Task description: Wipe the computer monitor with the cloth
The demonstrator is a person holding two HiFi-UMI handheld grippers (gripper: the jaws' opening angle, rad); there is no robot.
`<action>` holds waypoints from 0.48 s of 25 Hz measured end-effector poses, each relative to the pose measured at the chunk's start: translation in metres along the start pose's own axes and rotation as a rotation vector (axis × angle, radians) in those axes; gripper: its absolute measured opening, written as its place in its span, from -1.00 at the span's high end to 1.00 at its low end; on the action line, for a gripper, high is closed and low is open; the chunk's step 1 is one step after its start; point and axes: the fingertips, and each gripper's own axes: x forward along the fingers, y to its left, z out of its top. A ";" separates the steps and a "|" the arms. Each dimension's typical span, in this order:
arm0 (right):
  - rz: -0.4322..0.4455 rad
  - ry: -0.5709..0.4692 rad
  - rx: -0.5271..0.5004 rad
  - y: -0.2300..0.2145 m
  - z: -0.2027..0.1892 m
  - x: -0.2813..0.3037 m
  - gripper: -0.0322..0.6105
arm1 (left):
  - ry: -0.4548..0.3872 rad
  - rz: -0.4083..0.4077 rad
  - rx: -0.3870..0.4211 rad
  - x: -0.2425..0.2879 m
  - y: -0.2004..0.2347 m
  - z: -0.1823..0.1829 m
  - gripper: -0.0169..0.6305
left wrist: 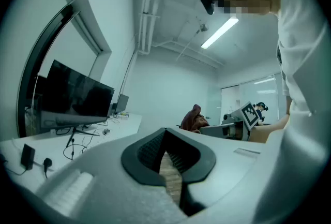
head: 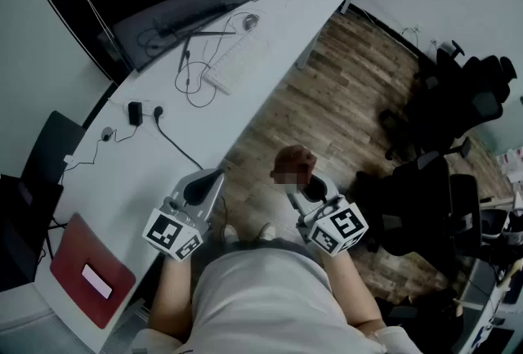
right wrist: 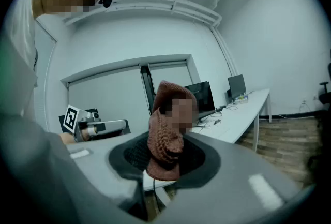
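Observation:
The dark computer monitor (head: 184,11) stands at the back of the long white desk (head: 147,156), far ahead of both grippers; it also shows in the left gripper view (left wrist: 77,94) and the right gripper view (right wrist: 202,94). A reddish-brown knitted cloth (head: 296,160) sticks up from my right gripper (head: 304,182), whose jaws are shut on it (right wrist: 164,137). My left gripper (head: 212,179) hangs by the desk's front edge, jaws shut with nothing between them (left wrist: 166,151). Both grippers are held close to the person's body, over the wooden floor.
A white keyboard (head: 237,58), a mouse (head: 250,20) and loose cables lie in front of the monitor. A black plug (head: 135,112) and a red pad (head: 88,279) sit nearer on the desk. Black office chairs (head: 458,107) crowd the right side.

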 end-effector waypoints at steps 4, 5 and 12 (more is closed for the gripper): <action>-0.001 0.002 -0.003 -0.010 0.002 -0.007 0.53 | -0.001 -0.046 0.011 0.009 -0.013 0.004 0.93; 0.001 0.003 -0.003 -0.014 0.003 -0.010 0.53 | -0.006 -0.069 0.018 0.013 -0.018 0.006 0.93; 0.026 0.002 0.030 -0.047 0.002 -0.025 0.52 | 0.011 0.034 -0.019 0.043 -0.007 -0.002 0.92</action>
